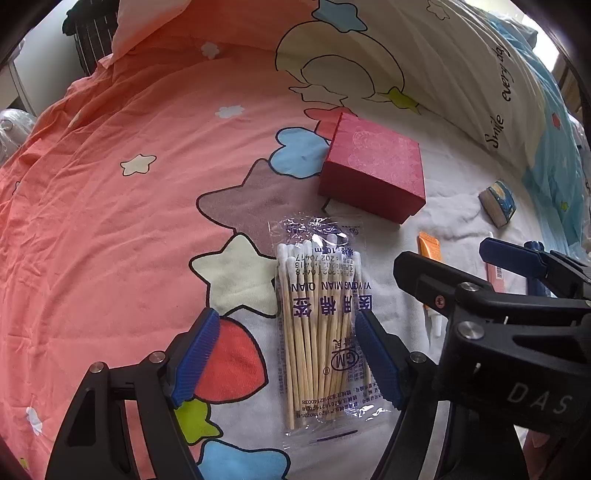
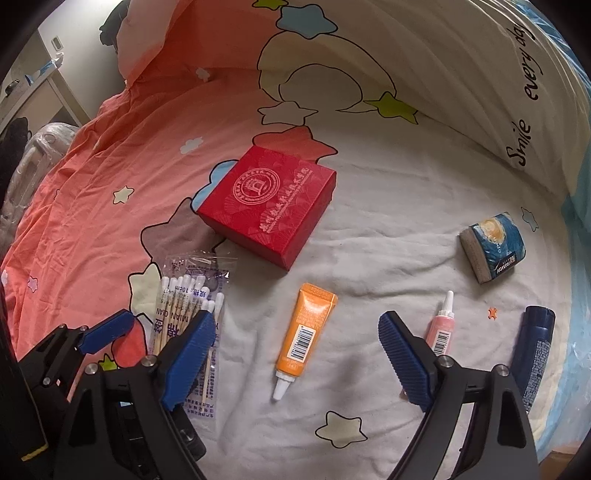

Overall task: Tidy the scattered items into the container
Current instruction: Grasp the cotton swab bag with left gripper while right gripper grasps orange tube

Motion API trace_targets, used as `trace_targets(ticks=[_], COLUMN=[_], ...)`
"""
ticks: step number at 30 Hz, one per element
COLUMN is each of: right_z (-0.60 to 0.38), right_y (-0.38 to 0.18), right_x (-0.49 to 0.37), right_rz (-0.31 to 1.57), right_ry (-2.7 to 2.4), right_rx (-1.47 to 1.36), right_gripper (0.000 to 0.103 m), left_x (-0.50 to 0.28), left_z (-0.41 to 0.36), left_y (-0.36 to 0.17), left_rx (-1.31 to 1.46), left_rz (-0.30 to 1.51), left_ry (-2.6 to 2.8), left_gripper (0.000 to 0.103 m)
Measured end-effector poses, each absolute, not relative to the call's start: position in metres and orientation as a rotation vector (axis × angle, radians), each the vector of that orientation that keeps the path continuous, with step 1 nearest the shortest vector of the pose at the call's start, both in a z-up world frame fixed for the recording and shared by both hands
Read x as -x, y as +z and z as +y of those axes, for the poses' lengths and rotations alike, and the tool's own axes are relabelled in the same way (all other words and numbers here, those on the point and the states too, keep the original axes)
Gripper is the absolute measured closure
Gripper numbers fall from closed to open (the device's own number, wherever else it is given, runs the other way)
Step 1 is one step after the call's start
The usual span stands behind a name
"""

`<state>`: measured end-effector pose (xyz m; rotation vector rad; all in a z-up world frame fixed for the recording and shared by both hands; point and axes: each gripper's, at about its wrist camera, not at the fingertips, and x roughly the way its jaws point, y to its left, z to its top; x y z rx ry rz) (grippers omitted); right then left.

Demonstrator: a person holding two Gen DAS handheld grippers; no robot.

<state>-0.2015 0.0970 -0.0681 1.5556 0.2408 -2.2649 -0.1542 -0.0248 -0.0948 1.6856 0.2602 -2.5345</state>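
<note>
A clear packet of cotton swabs (image 1: 320, 325) lies on the bed between the open fingers of my left gripper (image 1: 286, 356); it also shows in the right wrist view (image 2: 192, 306). A closed red box (image 1: 373, 166) (image 2: 267, 205) sits beyond it. My right gripper (image 2: 295, 354) is open and empty, with an orange tube (image 2: 304, 334) lying between its fingers. A pink tube (image 2: 441, 326) lies just right of its right finger. A dark blue tube (image 2: 533, 354) and a blue-wrapped block (image 2: 493, 245) lie further right.
The bed cover (image 2: 369, 258) is white and pink with star prints. A rolled quilt (image 2: 461, 92) with lettering rises at the back right. A pillow (image 1: 147, 22) lies at the back left. Bedside furniture (image 2: 40, 92) stands left.
</note>
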Motion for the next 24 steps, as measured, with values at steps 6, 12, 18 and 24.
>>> trace_targets(ticks=[6,12,18,24], right_z=[0.101,0.101,0.103,0.109], right_y=[-0.085,-0.084,-0.082,-0.074], right_x=[0.208,0.210,0.207,0.202], right_rz=[0.193,0.217,0.177,0.108], right_ry=[-2.225,-2.257,-2.217,-2.181], right_rx=[-1.634,-1.627,-1.629,-1.623], right_gripper=[0.041,0.060,0.085,0.086], left_x=[0.153,0.153,0.154,0.154], left_z=[-0.028,-0.029,-0.030,-0.032], left_y=[-0.091,-0.090,-0.087,-0.085], left_rx=[-1.669,-1.663,-1.680,-1.683], left_rz=[0.252,0.249,0.267,0.280], left_ry=[-2.559,-2.579,-2.586,-2.575], left_gripper=[0.058,0.069,0.077,0.081])
